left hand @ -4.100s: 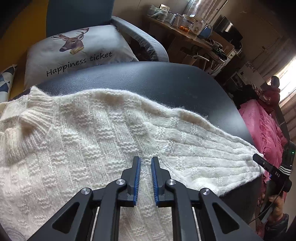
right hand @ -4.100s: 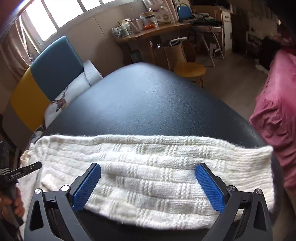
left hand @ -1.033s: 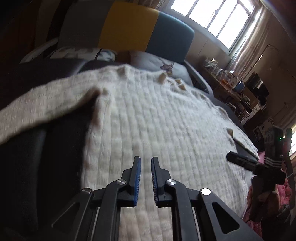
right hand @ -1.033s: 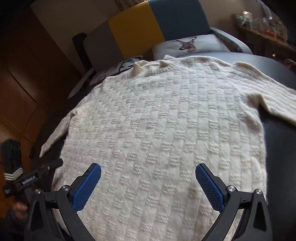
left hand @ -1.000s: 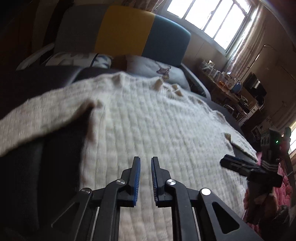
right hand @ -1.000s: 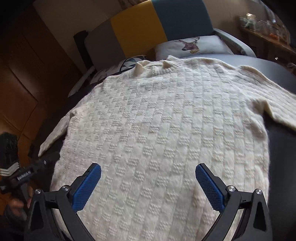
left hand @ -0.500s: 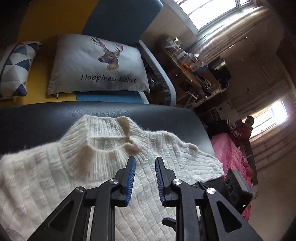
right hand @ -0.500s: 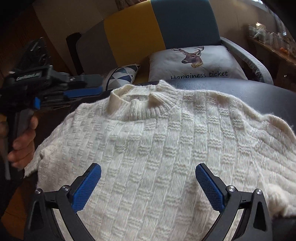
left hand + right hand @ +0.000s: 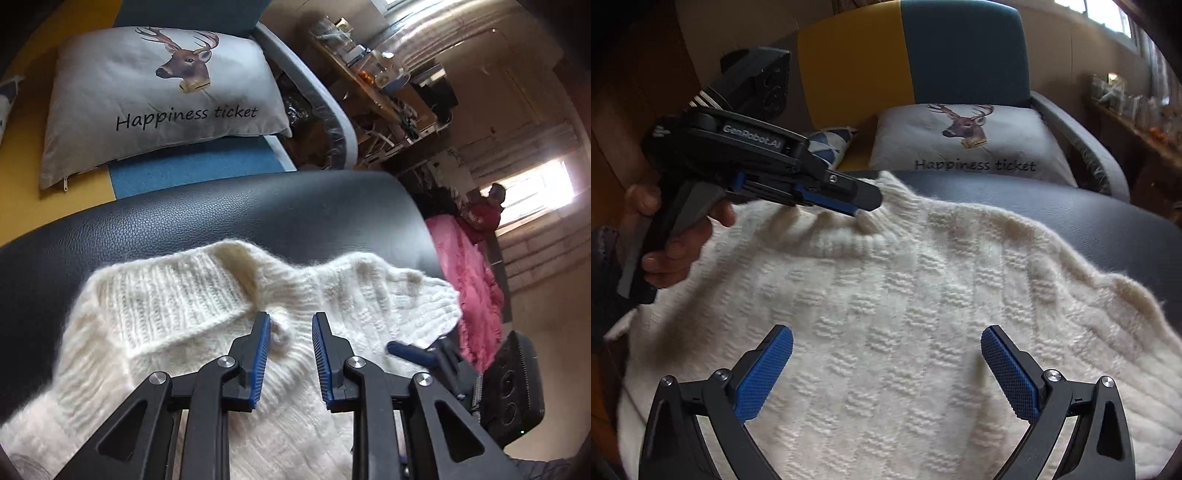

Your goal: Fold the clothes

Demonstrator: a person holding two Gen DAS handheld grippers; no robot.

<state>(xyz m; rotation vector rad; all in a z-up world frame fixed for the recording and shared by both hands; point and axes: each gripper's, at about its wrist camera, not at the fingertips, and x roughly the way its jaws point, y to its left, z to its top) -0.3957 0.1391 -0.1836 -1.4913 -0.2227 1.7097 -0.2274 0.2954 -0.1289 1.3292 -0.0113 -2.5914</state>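
Black leather-textured counter [image 9: 258, 218] carries a cream knitted sweater [image 9: 905, 332], spread flat with its ribbed collar [image 9: 173, 299] toward the far edge. Left to right in the right wrist view: a hand [image 9: 672, 236] at the left grips the handle of the left tongs [image 9: 862, 208], whose fingers reach rightward to the collar, their tips at the wool; behind them stand a sofa [image 9: 908, 62] with a yellow and a blue back panel, a triangle-patterned cushion [image 9: 827, 144], and a grey pillow [image 9: 967, 140] printed with a deer head and the words "Happiness ticket"; a cluttered side table [image 9: 1137, 125] lies at the far right. Near the lower edge of that view the right tongs [image 9: 886, 369] hover over the sweater's body, the blue pads wide apart and holding nothing. In the left wrist view the left tongs [image 9: 290, 354] sit at the neckline, blue pads [image 9: 260, 358] a little apart, with a small fold of collar knit between them; whether the pads touch it cannot be told. Right of them, one blue-tipped finger of the right tongs [image 9: 410, 349] rests on the sweater's shoulder, close to the counter's right edge. Beyond that edge are a pink bedspread [image 9: 465, 284] and a bright window [image 9: 535, 195].
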